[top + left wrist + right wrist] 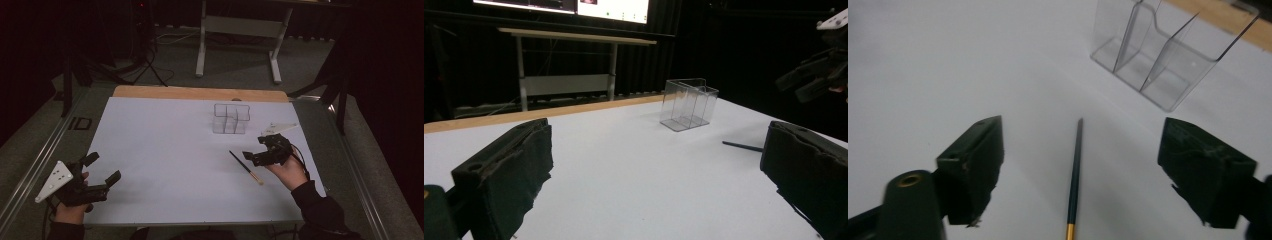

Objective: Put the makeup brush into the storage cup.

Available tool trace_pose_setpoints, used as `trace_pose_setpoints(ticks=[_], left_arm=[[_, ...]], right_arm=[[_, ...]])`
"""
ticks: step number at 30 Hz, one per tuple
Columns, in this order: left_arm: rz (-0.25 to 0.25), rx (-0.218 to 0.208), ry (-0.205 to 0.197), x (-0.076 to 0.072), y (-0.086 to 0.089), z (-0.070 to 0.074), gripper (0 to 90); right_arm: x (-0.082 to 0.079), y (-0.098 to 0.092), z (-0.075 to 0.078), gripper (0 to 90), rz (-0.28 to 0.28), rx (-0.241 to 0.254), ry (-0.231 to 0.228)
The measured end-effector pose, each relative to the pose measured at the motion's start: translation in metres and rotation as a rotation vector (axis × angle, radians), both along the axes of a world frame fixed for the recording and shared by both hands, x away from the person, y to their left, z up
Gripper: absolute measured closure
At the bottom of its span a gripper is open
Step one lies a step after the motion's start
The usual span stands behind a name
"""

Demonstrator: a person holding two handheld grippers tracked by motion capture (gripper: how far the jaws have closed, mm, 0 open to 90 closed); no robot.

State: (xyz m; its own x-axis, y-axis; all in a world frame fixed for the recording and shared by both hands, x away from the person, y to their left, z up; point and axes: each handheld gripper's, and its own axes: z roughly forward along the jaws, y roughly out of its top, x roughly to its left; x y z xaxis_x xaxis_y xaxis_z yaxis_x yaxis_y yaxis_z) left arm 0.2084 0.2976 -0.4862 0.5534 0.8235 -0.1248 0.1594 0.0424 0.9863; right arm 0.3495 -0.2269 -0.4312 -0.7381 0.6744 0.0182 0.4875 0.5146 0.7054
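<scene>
A thin paintbrush (244, 167) with a dark handle, gold ferrule and pale bristles lies on the white table top (165, 150). My right gripper (256, 148) hovers open just right of it. In the right gripper view the brush handle (1074, 180) runs up between the two spread jaws of that gripper (1083, 132), untouched. A clear plastic organizer (230, 119) with several compartments stands empty behind it, also seen as the organizer (1163, 55) and the organizer (688, 104). My left gripper (104, 168) is open near the front left corner, holding nothing; its own view (659, 145) shows bare table between the jaws.
A wooden strip (200, 93) borders the table's far edge. A white desk frame (240, 30) stands on the floor beyond. The right gripper (819, 75) appears at the far right of the left gripper view, above the brush tip (741, 146).
</scene>
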Motion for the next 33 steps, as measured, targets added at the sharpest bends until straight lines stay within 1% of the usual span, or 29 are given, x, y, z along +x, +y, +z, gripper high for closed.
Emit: trace_pose_setpoints(ticks=[4, 6, 9, 11, 12, 13, 15, 18, 19, 21, 22, 24, 27, 28, 30, 33], left_arm=[[-0.001, 0.002, 0.003, 0.0, 0.0, 0.0, 0.6], [-0.002, 0.001, 0.004, 0.0, 0.0, 0.0, 0.6], [-0.002, 0.005, 0.004, 0.0, 0.0, 0.0, 0.6], [-0.004, 0.0, 0.004, 0.0, 0.0, -0.001, 0.6], [-0.002, 0.002, 0.004, 0.0, 0.0, -0.001, 0.6], [-0.001, 0.004, 0.004, 0.0, 0.0, 0.0, 0.6], [0.0, 0.004, 0.005, 0.0, 0.0, -0.001, 0.6], [-0.001, 0.003, 0.007, 0.0, 0.0, -0.001, 0.6], [-0.002, 0.005, 0.007, 0.0, 0.0, -0.001, 0.6], [-0.002, 0.007, 0.006, 0.0, 0.0, -0.001, 0.6], [-0.003, 0.009, 0.006, 0.0, 0.0, -0.001, 0.6], [0.0, 0.003, 0.007, 0.0, 0.0, -0.001, 0.6], [0.003, 0.004, 0.008, -0.001, 0.001, -0.001, 0.6], [0.003, 0.006, 0.007, -0.001, 0.001, -0.001, 0.6], [0.002, 0.007, 0.006, -0.001, 0.001, -0.001, 0.6], [0.001, 0.01, 0.004, -0.001, 0.001, -0.001, 0.6]], right_arm=[[0.002, 0.004, -0.009, 26.5, 0.01, -0.047, 0.044], [0.004, 0.005, -0.015, 28.2, 0.012, -0.071, 0.072], [0.007, 0.005, -0.02, 31.3, 0.012, -0.094, 0.107], [0.008, 0.005, -0.022, 35.0, 0.012, -0.105, 0.121], [0.009, 0.005, -0.024, 36.5, 0.018, -0.116, 0.138], [0.01, 0.005, -0.026, 36.8, 0.017, -0.123, 0.147], [0.011, 0.006, -0.029, 42.1, 0.025, -0.134, 0.173], [0.014, 0.007, -0.033, 44.6, 0.025, -0.15, 0.201], [0.015, 0.007, -0.034, 45.6, 0.024, -0.162, 0.208], [0.017, 0.008, -0.036, 47.9, 0.031, -0.168, 0.225], [0.017, 0.009, -0.038, 49.5, 0.028, -0.178, 0.231], [0.019, 0.011, -0.04, 52.8, 0.035, -0.188, 0.248], [0.022, 0.015, -0.044, 57.9, 0.029, -0.22, 0.261], [0.024, 0.017, -0.046, 59.9, 0.022, -0.231, 0.272], [0.026, 0.021, -0.048, 62.0, 0.016, -0.252, 0.281], [0.027, 0.024, -0.051, 64.6, 0.023, -0.28, 0.306]])
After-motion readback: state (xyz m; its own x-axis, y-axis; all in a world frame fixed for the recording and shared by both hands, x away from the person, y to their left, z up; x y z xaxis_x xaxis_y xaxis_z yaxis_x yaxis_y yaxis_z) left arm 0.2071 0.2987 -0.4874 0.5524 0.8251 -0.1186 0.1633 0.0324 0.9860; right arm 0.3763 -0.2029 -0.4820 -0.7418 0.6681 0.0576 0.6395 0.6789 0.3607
